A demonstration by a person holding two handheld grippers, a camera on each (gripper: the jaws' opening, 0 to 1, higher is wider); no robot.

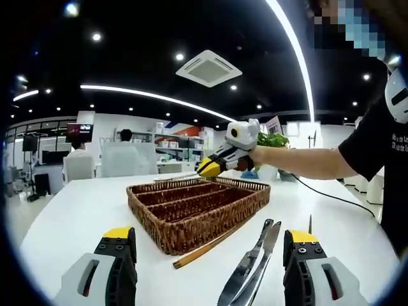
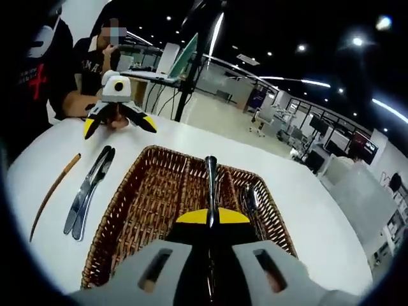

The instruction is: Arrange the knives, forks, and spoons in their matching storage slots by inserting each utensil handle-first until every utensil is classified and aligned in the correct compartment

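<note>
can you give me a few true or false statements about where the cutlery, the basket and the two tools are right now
1. The right tool is shut on a metal utensil above the wicker basket. True.
2. The two knives lie inside the basket. False: they lie on the white table beside it.
3. The left tool is holding a knife. False: it is open and holds nothing, with the knives lying on the table between its jaws.
4. A thin brown stick lies on the table, on the far side of the knives from the basket. True.
5. The basket has no dividers. False: it is split into long compartments.
</note>
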